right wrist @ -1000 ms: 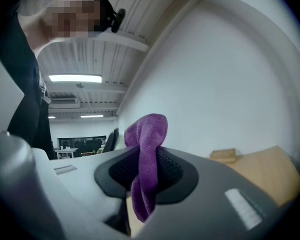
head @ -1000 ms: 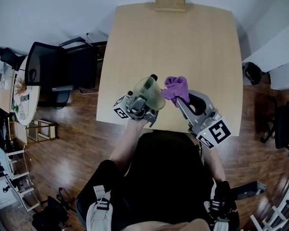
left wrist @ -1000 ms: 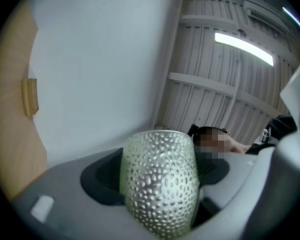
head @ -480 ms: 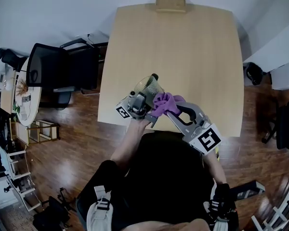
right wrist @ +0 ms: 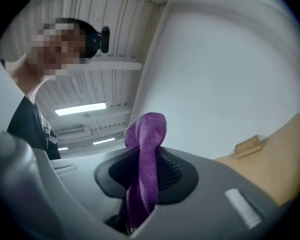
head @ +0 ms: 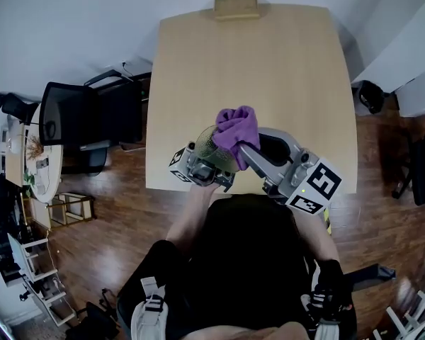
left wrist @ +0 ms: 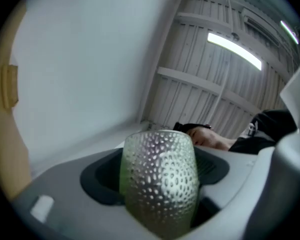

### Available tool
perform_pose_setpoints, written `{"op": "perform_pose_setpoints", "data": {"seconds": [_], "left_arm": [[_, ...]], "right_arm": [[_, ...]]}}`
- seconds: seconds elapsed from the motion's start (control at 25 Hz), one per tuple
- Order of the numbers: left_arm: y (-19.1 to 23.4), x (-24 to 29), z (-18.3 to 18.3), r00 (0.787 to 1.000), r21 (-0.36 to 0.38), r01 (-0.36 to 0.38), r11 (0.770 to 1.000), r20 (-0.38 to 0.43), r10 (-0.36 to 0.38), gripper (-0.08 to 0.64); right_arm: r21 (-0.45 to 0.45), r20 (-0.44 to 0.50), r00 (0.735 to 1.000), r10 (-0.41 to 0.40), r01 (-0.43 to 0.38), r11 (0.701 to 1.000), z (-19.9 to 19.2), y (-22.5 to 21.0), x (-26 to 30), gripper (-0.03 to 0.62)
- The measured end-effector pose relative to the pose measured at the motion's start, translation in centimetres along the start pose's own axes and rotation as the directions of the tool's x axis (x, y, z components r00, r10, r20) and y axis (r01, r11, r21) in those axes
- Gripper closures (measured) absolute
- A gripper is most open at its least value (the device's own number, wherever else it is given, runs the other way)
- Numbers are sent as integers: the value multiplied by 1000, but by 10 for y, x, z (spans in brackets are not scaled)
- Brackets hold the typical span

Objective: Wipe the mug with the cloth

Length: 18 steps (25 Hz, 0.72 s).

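Mug [left wrist: 160,176] sits clamped in my left hand-held gripper [head: 207,156], its axis roughly along the jaws. Right hand-held gripper [head: 246,149] pinches cloth [head: 236,125], which is bunched over the mug's right side and touching it.

One mug [head: 206,144], one purple cloth [head: 236,125]. Two grippers: left gripper [head: 211,158], right gripper [right wrist: 146,180]. One wooden table [head: 276,69], one small wooden block [head: 235,7] at twelve o'clock, one black office chair [head: 78,112] at nine o'clock.

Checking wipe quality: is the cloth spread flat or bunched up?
Bunched: the cloth is a crumpled wad clamped in the right tool, its folds hanging between the jaws.
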<state>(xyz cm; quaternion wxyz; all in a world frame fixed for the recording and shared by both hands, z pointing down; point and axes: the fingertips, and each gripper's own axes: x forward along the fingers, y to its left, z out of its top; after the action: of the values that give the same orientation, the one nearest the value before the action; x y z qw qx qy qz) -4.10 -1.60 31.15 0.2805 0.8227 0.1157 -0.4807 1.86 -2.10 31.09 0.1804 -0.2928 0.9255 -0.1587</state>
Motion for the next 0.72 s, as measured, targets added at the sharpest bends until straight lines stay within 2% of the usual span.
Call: {"op": "perform_pose_setpoints", "data": {"seconds": [0.12, 0.24, 0.32, 0.44, 0.48, 0.56, 0.64, 0.72], "left_arm": [[-8, 7, 5, 999, 29, 33, 999, 0, -33, 155], [-8, 1, 4, 999, 45, 24, 999, -30, -23, 155], [-9, 4, 0, 998, 50, 10, 999, -57, -7, 155], [-2, -1, -12, 990, 58, -39, 998, -130, 46, 155], [1, -3, -18, 985, 60, -58, 996, -161, 67, 155], [6, -7, -27, 974, 58, -94, 994, -202, 104, 159], [13, -9, -33, 966, 46, -137, 990, -216, 144, 156], [23, -13, -41, 951, 35, -203, 979, -231, 205, 119]], "right_arm": [[21, -21, 1000, -5, 5, 1000, -16, 1, 0, 512], [81, -45, 998, -45, 49, 995, -41, -13, -12, 514], [98, -115, 990, -76, 87, 991, -68, -23, -21, 515], [130, -229, 965, -128, 161, 978, -107, -40, -38, 514], [155, -227, 963, -143, 181, 971, -109, -46, -43, 514], [241, -149, 980, -135, 169, 956, -96, -53, -48, 514], [347, -49, 995, -87, 99, 933, -82, -56, -46, 514], [448, -1, 999, -47, 42, 893, -88, -60, -42, 514]]}}
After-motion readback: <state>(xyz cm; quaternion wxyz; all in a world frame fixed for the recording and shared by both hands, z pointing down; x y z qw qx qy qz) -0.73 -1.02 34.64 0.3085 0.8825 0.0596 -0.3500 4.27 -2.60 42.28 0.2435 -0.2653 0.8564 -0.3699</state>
